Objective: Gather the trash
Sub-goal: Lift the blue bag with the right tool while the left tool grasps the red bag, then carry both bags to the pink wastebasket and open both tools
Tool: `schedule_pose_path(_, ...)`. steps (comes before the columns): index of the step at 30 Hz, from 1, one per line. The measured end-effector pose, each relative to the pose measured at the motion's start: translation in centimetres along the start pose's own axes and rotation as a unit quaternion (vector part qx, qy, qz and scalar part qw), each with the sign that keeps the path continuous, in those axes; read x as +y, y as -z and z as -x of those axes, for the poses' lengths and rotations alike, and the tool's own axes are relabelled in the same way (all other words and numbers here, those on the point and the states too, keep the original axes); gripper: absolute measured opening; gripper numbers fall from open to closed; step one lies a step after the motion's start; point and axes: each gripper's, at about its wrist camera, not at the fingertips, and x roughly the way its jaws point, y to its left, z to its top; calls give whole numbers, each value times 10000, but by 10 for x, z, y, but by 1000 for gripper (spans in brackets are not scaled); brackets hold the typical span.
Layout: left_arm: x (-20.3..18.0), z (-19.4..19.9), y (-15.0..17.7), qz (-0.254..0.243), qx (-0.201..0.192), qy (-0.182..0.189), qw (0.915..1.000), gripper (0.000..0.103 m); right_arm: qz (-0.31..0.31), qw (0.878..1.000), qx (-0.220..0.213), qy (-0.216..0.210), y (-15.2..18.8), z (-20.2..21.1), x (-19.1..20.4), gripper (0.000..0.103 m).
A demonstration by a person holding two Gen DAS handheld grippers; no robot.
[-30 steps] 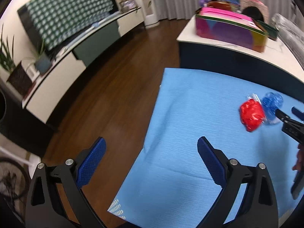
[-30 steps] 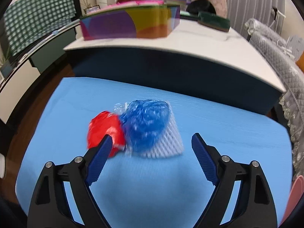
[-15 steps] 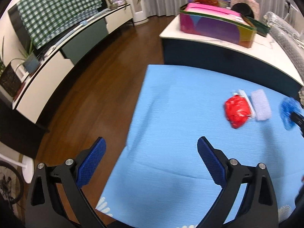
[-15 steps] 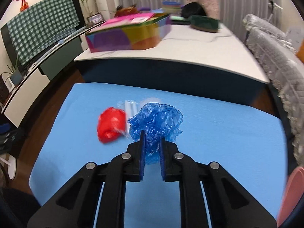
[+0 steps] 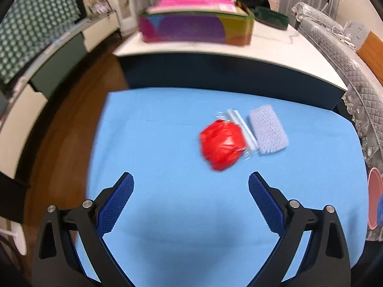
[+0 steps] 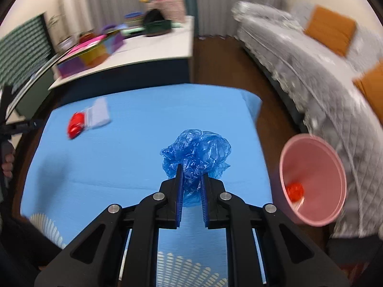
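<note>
My right gripper (image 6: 191, 174) is shut on a crumpled blue plastic bag (image 6: 196, 150), held above the blue cloth (image 6: 143, 143). A pink bin (image 6: 313, 179) stands off the cloth's right edge with a red wad (image 6: 295, 190) inside. A red crumpled bag (image 5: 221, 147), a clear wrapper (image 5: 241, 129) and a white foam net (image 5: 268, 129) lie together on the cloth. My left gripper (image 5: 191, 182) is open, just short of the red bag, nothing between its fingers. In the right wrist view that pile (image 6: 89, 119) sits at the far left.
A white-topped table (image 5: 275, 47) with a colourful box (image 5: 196, 27) stands behind the cloth. A grey quilted sofa (image 6: 323, 71) with orange cushions runs along the right. Wooden floor (image 5: 59, 131) and a low cabinet lie to the left.
My right gripper shut on the blue bag, lifted it off the pile and swung right toward the pink bin. My left gripper moved in toward the red bag, staying open.
</note>
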Motion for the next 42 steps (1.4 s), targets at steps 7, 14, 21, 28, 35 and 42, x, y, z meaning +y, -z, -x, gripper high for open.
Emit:
schedule_pose_path(7, -8, -76, -22, 364, 352, 289, 9983, 89, 78, 9999, -87, 100, -6, -14, -11, 14)
schedule_pose_path(14, -15, -113, -38, 617, 647, 460, 9949, 81, 173, 9995, 88, 229, -5, -27, -17, 14)
schedule_pose_path(21, -7, -115, -31, 871, 669, 539, 9925, 64, 227, 9995, 66, 200, -9, -28, -16, 14)
schedule_pose_path(28, -9, -73, -20, 654, 361, 363, 9965, 54, 308, 9994, -64, 160, -8, -18, -11, 14)
schedule_pose_path(35, -10, 6, 8, 392, -99, 318, 9987, 53, 362, 9988, -304, -153, -8, 3, 1, 14)
schedule_pose_path(42, -27, 87, 51, 19, -434, 549, 9975, 53, 488, 9953, -560, -618, -3, 32, 24, 14)
